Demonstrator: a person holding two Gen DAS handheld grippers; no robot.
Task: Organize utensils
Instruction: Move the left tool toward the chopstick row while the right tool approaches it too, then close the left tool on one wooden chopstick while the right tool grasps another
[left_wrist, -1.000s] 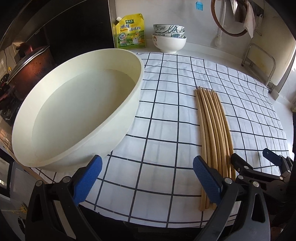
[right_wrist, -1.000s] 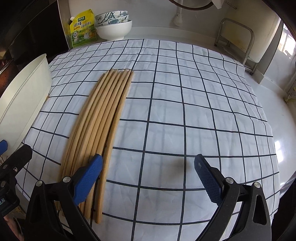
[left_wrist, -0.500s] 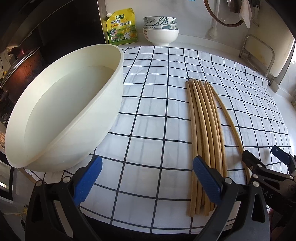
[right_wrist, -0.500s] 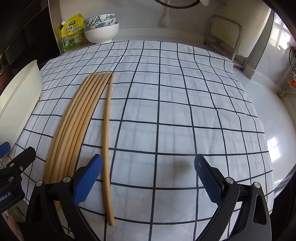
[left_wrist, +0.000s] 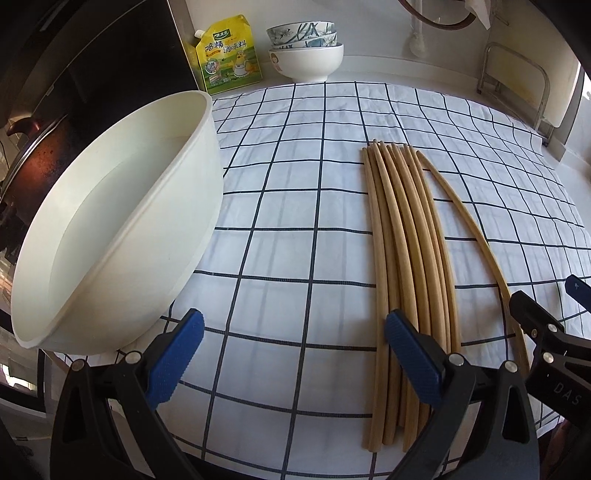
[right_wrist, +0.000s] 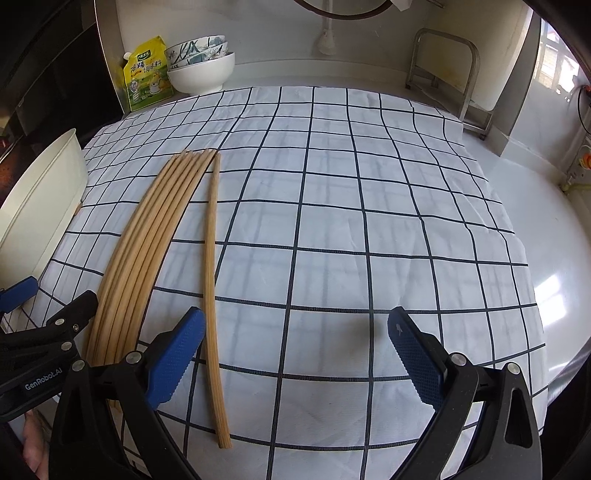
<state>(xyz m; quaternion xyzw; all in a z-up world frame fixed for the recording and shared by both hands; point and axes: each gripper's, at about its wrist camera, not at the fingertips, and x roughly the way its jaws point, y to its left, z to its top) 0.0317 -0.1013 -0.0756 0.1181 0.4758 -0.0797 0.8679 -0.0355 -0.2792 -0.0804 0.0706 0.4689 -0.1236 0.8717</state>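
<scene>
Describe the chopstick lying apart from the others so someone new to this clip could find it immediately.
On the checked cloth, right of the big cream basin, lies a tight bundle of wooden chopsticks. The lone chopstick lies just right of that bundle. It alone is separated by a strip of cloth, its near end angling away toward the open right gripper.

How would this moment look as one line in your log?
left claw open | right claw open | one chopstick apart from bundle | basin empty

The left tongs (left_wrist: 293, 354) gape wide, empty, above the checked cloth (left_wrist: 295, 206). A row of chopsticks (left_wrist: 406, 236) lies ahead, one chopstick (left_wrist: 476, 236) angled apart on the right. A cream basin (left_wrist: 122, 229) sits left.
</scene>
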